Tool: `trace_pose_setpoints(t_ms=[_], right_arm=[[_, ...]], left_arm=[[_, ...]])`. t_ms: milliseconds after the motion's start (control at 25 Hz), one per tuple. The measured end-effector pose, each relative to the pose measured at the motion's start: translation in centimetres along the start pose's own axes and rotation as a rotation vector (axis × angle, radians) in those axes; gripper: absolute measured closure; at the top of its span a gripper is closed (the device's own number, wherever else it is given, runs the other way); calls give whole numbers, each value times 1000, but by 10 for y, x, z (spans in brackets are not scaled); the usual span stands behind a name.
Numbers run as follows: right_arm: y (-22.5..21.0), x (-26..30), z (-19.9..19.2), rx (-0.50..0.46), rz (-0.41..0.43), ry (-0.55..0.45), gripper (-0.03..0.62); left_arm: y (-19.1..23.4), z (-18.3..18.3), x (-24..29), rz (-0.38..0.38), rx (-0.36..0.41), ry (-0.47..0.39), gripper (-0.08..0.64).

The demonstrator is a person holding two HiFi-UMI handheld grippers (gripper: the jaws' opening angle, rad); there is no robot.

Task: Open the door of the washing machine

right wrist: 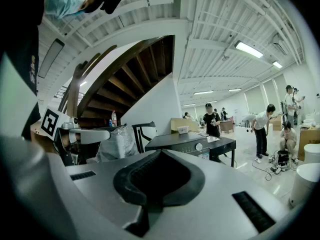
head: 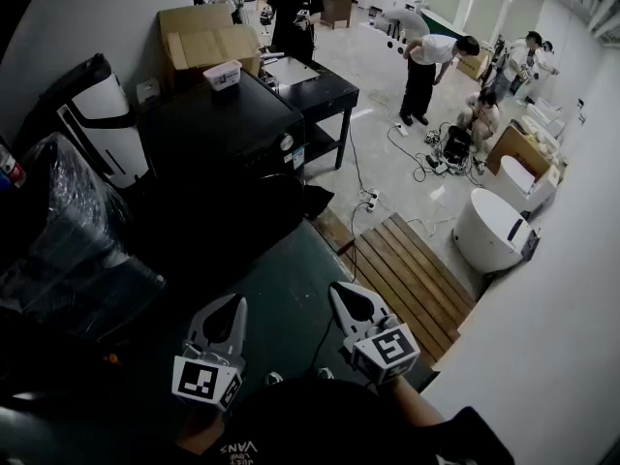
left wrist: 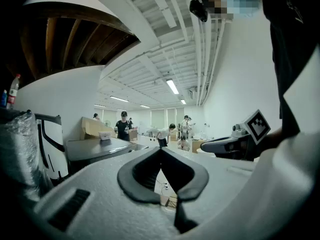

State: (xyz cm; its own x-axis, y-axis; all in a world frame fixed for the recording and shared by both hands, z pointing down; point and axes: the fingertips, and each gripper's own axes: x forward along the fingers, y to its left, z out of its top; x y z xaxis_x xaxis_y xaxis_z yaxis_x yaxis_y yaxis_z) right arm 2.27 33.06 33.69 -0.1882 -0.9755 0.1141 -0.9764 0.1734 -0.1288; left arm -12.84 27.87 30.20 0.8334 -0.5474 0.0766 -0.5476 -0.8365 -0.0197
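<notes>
stage: start | washing machine untouched, well ahead | left tongs and right tongs together, empty | remaining: reach it, open it

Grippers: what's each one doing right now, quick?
Left gripper: closed, holding nothing.
Right gripper: closed, holding nothing.
</notes>
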Motion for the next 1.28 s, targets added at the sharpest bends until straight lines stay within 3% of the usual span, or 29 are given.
trace_pose_setpoints(t_ms=[200,320,360,400,480,680,960,1280], right_arm=[[-16,-10,-2,10,62,-17,588],[-27,-10,-11,-1,100,15,499],[-32,-10,-15,-4,106,27,497],[-38,-10,-19,-5,109,36,489],[-50,-10,-26,2,115,57,462],[-73,0,-37,32,118,79,459],[-97,36,-40,64,115,108,442],[-127,115,-36,61,98,134,436]], left_arm=[[-18,-3,15,30,-2,-18,541],[-27,-12,28,40,-22,1,538],[-30,-17,33,45,-24,14,537],[-34,-23,39,49,-25,27,523],[-43,-35,50,50,-40,55,374],[-55,-60,66,42,-70,135,353],[-34,-75,102,43,-92,179,353],[29,-86,166,3,-84,223,352]])
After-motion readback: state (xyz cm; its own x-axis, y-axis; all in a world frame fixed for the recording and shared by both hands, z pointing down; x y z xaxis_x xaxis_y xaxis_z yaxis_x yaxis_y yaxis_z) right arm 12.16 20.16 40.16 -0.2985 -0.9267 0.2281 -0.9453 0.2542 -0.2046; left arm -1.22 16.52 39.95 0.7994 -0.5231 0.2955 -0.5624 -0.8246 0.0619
